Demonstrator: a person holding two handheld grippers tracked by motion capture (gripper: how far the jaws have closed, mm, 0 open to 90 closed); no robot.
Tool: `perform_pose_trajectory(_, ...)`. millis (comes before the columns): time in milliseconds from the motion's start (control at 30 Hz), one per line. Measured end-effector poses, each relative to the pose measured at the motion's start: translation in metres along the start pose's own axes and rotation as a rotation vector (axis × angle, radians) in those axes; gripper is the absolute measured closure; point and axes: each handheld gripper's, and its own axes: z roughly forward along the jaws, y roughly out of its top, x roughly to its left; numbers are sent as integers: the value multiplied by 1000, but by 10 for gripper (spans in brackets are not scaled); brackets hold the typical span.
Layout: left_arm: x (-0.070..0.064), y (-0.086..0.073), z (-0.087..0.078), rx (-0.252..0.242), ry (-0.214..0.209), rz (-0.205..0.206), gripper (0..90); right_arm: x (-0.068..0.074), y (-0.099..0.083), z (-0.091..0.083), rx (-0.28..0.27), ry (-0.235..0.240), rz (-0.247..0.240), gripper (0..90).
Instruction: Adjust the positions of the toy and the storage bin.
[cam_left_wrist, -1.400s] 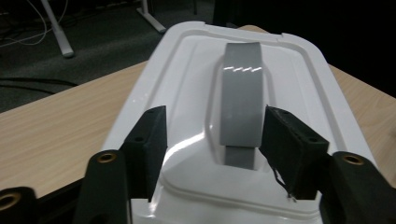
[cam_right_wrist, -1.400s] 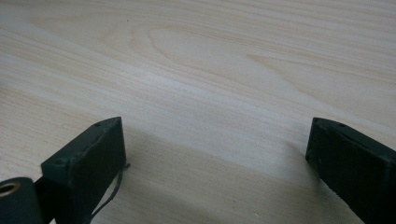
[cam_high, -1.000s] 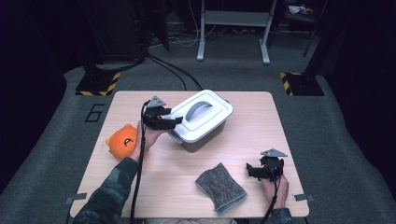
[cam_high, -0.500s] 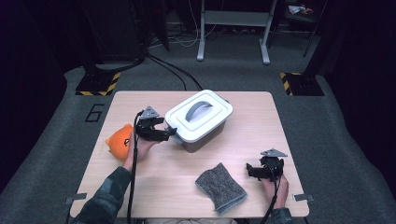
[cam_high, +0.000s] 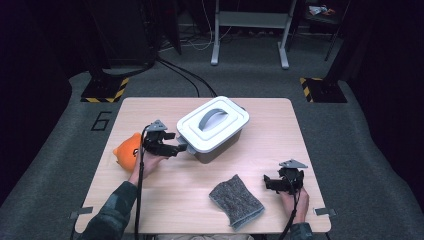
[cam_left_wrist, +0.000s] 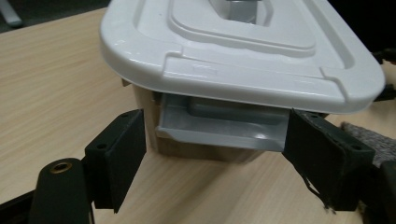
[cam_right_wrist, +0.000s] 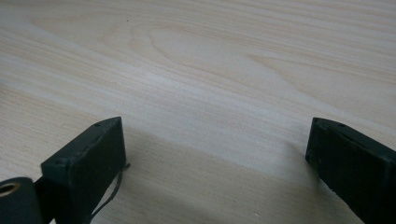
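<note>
Two grippers are at work, and the left gripper (cam_high: 176, 148) has drawn back from the top of the white-lidded plastic storage box (cam_high: 214, 125) over the last second, dropping to the box's near-left end. Its jaws now stand wide apart, holding nothing, and they bracket the grey latch flap (cam_left_wrist: 223, 125) that hangs under the lid's rim in the left gripper view. My judgement is that the latch is the step in hand: the jaws are lined up to pinch or lift it, so the lid is likely about to be unclipped rather than carried by its grey handle (cam_high: 212, 117).

The box sits mid-table on the light wooden table (cam_high: 260, 150), lid on. An orange plush toy (cam_high: 126, 152) lies just behind the left hand, and a grey knitted cloth (cam_high: 235, 200) lies near the front edge. The right gripper (cam_high: 272, 183) has not shifted; it rests low beside the cloth with its jaws wide open over bare wood.
</note>
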Motion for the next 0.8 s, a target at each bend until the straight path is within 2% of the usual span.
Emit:
perform_pose_trajectory(67, 2, 0, 1, 6, -31, -9, 204, 0, 0, 0, 0, 0, 0, 39)
perform_pose_trajectory(133, 1, 0, 1, 3, -34, -9, 206, 0, 0, 0, 0, 0, 0, 39)
perform_pose_trajectory(533, -18, 0, 4, 9, -17, 23, 203, 0, 0, 0, -1, 0, 0, 39)
perform_pose_trajectory(600, -23, -1, 5, 14, -11, 44, 205, 0, 0, 0, -1, 0, 0, 39)
perform_pose_trajectory(800, -34, -3, 6, 14, -9, 60, 203, 0, 0, 0, -1, 0, -1, 39)
